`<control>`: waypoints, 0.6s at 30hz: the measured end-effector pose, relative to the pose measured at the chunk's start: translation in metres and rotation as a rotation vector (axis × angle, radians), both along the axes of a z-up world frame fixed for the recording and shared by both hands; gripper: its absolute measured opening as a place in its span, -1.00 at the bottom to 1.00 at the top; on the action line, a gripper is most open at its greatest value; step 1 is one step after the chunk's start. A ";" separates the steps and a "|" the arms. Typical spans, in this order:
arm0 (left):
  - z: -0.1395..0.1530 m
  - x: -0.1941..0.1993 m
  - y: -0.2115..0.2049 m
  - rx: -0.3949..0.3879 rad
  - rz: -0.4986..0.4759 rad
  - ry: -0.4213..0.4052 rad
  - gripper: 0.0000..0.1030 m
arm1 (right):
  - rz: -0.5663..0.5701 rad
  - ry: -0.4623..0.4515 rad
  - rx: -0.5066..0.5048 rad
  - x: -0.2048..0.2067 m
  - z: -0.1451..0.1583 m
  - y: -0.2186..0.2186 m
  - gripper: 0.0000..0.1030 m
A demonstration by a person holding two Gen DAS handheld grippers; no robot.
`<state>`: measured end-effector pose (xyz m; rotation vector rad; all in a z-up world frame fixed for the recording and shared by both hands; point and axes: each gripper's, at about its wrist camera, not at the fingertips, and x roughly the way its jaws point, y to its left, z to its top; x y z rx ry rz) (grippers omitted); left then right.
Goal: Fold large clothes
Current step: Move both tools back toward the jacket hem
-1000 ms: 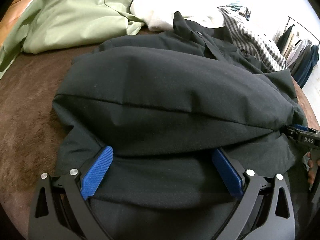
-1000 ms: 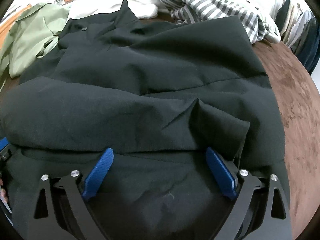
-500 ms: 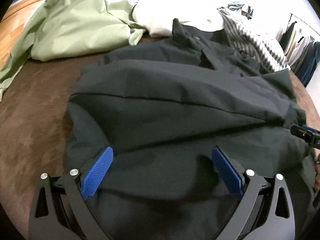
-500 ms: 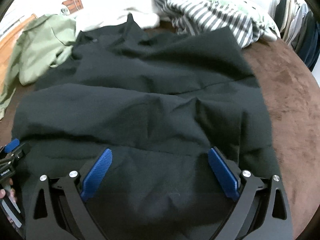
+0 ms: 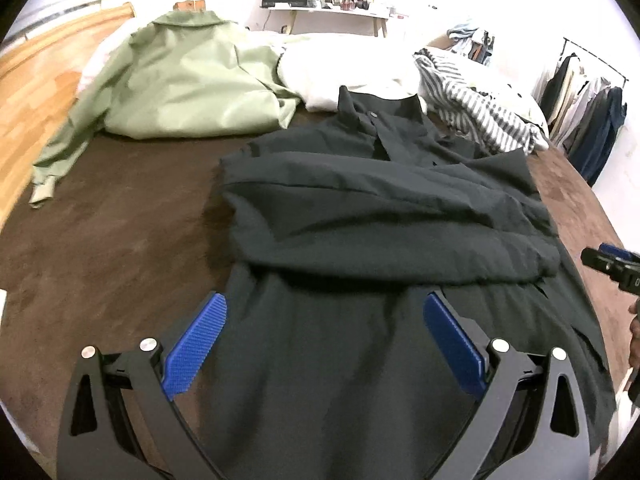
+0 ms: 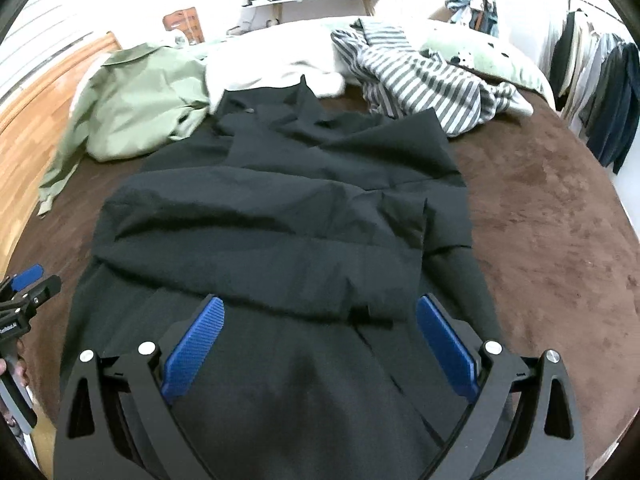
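A large black garment [image 5: 384,216] [image 6: 288,216] lies spread on the brown bed cover, collar at the far end, with a thick fold lying across its middle. My left gripper [image 5: 324,312] hovers open above the garment's near left part, nothing between its blue pads. My right gripper [image 6: 318,312] is open too, above the near right part and just short of the fold's edge. Each gripper shows at the edge of the other's view: the right one [image 5: 612,268] and the left one [image 6: 28,284].
A pale green jacket [image 5: 180,84] lies at the far left, a white cloth [image 5: 344,68] beyond the collar, a striped shirt [image 6: 420,80] at the far right. Bare brown cover [image 6: 548,220] stretches to the right. A clothes rack [image 5: 588,100] stands far right; wooden floor [image 5: 28,92] on the left.
Both grippers have pulled back and risen from the garment. The fold they were close under now lies flat across the middle, farther away.
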<state>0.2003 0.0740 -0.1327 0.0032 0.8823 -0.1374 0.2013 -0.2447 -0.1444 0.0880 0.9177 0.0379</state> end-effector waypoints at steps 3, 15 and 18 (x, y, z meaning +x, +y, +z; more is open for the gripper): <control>0.016 -0.032 0.005 -0.019 0.004 -0.013 0.87 | 0.020 -0.029 -0.014 -0.030 0.015 0.001 0.86; 0.034 -0.135 0.037 -0.014 0.039 -0.050 0.87 | 0.129 -0.069 -0.103 -0.153 0.018 -0.015 0.86; 0.016 -0.156 0.051 -0.036 0.055 -0.028 0.87 | 0.152 -0.071 -0.141 -0.182 0.000 -0.015 0.86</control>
